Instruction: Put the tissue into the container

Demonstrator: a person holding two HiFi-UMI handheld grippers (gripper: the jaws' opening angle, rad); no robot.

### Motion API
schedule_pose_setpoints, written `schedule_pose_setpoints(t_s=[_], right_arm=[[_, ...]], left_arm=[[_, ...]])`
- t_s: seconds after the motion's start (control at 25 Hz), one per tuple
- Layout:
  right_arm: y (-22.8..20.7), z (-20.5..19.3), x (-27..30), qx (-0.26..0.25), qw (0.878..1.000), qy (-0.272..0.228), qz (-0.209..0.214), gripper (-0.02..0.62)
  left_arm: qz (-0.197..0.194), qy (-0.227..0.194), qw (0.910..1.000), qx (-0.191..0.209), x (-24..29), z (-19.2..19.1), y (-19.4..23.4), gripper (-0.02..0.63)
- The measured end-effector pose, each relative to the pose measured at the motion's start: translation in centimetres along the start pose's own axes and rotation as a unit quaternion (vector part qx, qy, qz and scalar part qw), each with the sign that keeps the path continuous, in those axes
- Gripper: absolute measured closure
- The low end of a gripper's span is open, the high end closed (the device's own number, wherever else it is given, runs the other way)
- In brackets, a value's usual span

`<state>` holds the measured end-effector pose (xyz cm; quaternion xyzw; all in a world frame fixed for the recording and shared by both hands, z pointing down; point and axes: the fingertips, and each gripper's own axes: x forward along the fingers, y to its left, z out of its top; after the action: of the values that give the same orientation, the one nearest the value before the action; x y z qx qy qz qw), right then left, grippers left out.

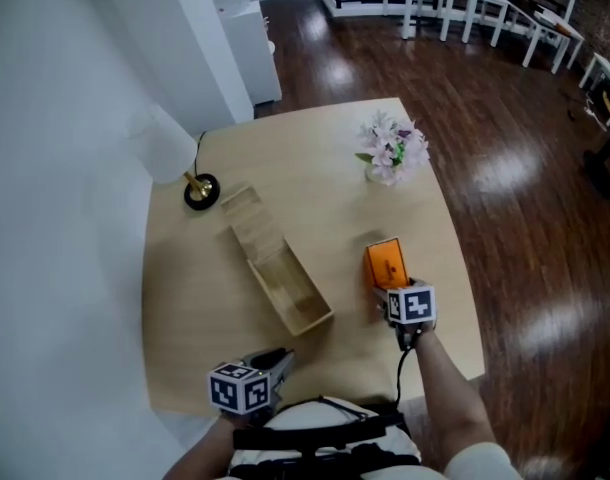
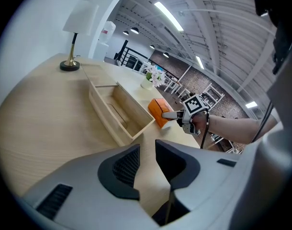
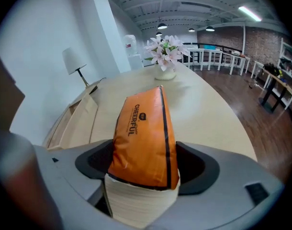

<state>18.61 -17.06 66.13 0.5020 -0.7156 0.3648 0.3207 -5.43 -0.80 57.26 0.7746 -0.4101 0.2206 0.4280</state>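
- The wooden container [image 2: 107, 119] lies just ahead of the left hand-held gripper [image 2: 147, 150] and to the left of the right hand-held gripper [image 3: 145, 152]. It is long and lies slantwise on the bench [image 1: 185, 288].
- The container's nearer compartment is open at the top and shows only bare wood inside. A flat wooden panel covers its farther part.
- The orange tissue pack [image 3: 143, 128] stands on the bench between the right hand-held gripper's jaws, outside the container, with white tissue showing at its near end. The jaws are spread wide to either side of it, with no squeeze visible.
- The left hand-held gripper's jaws stand a narrow gap apart, with only bench surface between them.
- A strip of bare bench separates the pack from the container's open end.
- The bench's right edge runs near the right hand-held gripper's right side, with dark floor beyond. The near edge lies under the left hand-held gripper.
- A vase of flowers [image 1: 390, 153] stands well ahead of the right hand-held gripper.
- A lamp [image 1: 200, 190] stands beyond the container's far end.
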Motion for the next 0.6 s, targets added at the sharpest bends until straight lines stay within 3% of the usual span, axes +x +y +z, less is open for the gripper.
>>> schedule_pose_setpoints(t_s=[0.2, 0.36, 0.6], right_arm=[[-0.1, 0.1, -0.3, 0.001, 1.000, -0.022, 0.016, 0.203], [-0.1, 0.6, -1.1, 0.005, 0.999, -0.036, 0.011, 0.257], [0.1, 1.5, -3.0, 0.011, 0.998, -0.052, 0.015, 0.278]], left_arm=[[0.001, 0.001, 1.0000, 0.003, -0.2, 0.0, -0.2, 0.500], [-0.001, -0.015, 0.9999, 0.000, -0.6, 0.6, -0.2, 0.500], [-0.006, -0.039, 0.9992, -0.007, -1.4, 1.5, -0.3, 0.500]])
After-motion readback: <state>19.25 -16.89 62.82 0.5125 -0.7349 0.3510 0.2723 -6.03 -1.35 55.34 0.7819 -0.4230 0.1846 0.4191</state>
